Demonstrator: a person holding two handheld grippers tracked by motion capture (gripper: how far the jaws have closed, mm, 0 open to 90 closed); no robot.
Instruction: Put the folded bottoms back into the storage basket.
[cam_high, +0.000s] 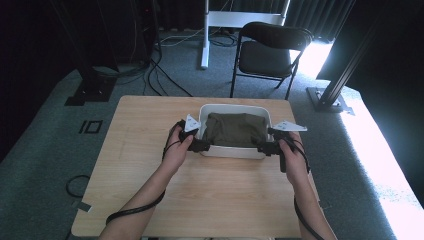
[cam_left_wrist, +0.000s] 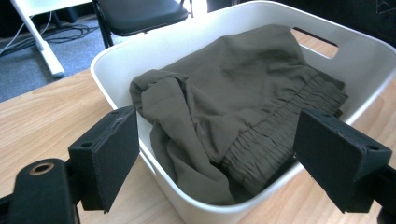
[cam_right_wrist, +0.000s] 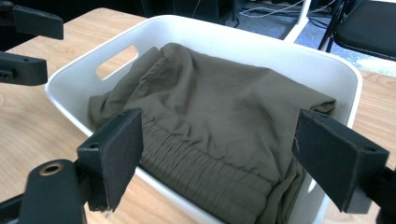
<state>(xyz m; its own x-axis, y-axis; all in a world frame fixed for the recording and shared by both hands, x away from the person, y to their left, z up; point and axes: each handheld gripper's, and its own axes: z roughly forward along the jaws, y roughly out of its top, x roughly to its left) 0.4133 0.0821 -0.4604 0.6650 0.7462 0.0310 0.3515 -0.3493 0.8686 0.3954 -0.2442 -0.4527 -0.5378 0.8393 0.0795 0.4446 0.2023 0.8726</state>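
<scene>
Item: one olive-green garment (cam_high: 235, 129), folded loosely with an elastic waistband showing, lying inside a white plastic basket (cam_high: 235, 151) at the far middle of the wooden table (cam_high: 150, 200). Your left gripper (cam_high: 204, 145) sits at the basket's near left corner, jaws spread wide with nothing between them but air; in the left gripper view the cloth (cam_left_wrist: 233, 102) lies ahead of the jaws and the basket rim (cam_left_wrist: 107, 88) passes just beside the left jaw. Your right gripper (cam_high: 262, 147) sits at the near right corner, jaws likewise apart and holding nothing; in the right gripper view the waistband (cam_right_wrist: 196, 163) lies just ahead of them. Hazards, as judged: if you close low, a jaw may catch the basket wall along with the fabric and drag or tip the basket. If you pinch only a top fold, the rest may slide out and bunch. Uneven lifting between your two hands could let the garment twist or snag on the handle cut-out (cam_right_wrist: 116, 60).
</scene>
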